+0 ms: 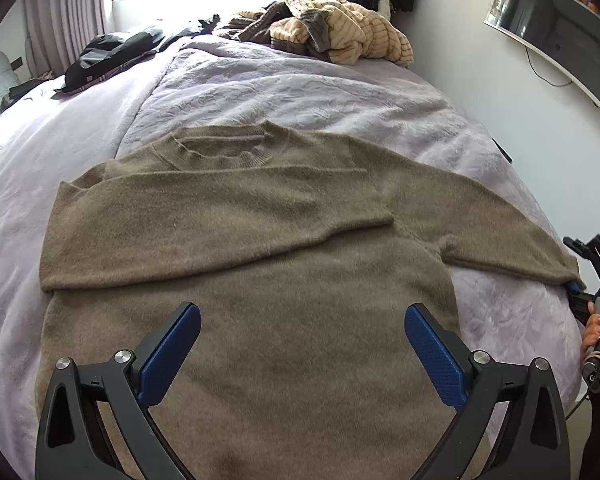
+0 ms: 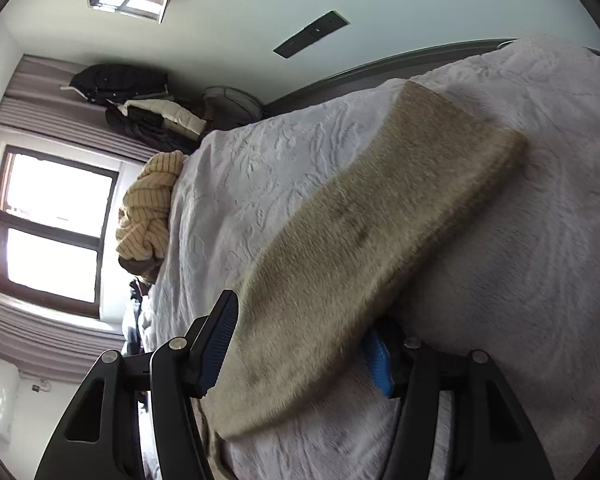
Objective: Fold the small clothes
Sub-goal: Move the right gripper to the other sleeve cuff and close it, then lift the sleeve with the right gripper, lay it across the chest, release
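A brown fuzzy sweater (image 1: 260, 264) lies flat on the bed, collar away from me. Its left sleeve is folded across the chest; its right sleeve (image 1: 500, 228) stretches out to the bed's right edge. My left gripper (image 1: 302, 316) hovers open and empty over the sweater's lower body. My right gripper (image 2: 300, 344) is open around the cuff end of the right sleeve (image 2: 360, 248), one finger above the cloth and one beneath it; it also shows at the bed's right edge in the left wrist view (image 1: 592, 280).
The bed has a pale lilac blanket (image 1: 300, 92). A heap of striped beige clothes (image 1: 340, 28) lies at its far end, dark garments (image 1: 108, 52) at the far left. A television (image 1: 560, 28) hangs on the right wall.
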`<state>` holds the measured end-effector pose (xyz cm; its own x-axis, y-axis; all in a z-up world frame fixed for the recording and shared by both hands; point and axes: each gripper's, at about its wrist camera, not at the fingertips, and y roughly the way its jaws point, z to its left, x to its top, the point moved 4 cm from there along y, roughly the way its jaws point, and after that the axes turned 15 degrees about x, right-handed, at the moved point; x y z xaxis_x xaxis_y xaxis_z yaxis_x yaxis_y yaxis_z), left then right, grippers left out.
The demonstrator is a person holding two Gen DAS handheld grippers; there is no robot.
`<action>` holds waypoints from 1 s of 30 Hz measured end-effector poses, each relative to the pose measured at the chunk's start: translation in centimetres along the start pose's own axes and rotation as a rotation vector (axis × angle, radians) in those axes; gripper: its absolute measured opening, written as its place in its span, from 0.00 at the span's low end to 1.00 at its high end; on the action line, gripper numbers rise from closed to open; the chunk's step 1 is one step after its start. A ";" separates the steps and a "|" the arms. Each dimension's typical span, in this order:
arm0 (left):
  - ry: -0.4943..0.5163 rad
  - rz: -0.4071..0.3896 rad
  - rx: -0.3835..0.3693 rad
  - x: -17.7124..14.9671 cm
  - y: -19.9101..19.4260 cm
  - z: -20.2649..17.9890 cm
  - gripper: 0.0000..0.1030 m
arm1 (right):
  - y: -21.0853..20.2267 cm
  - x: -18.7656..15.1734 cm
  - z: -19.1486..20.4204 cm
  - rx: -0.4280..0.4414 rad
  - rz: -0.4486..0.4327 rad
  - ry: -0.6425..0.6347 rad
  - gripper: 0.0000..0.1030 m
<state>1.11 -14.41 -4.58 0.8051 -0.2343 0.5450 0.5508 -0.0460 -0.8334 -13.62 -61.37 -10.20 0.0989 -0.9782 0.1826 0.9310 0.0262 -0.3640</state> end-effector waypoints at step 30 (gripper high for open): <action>-0.328 0.032 0.218 -0.9 5.7 22.3 0.99 | 27.6 -41.3 20.7 0.172 0.961 -0.756 0.11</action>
<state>8.45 7.23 -7.74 0.8309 0.0918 0.5487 0.5295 0.1724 -0.8306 15.27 -15.99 -8.88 0.8932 -0.1836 0.4106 0.3969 0.7511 -0.5276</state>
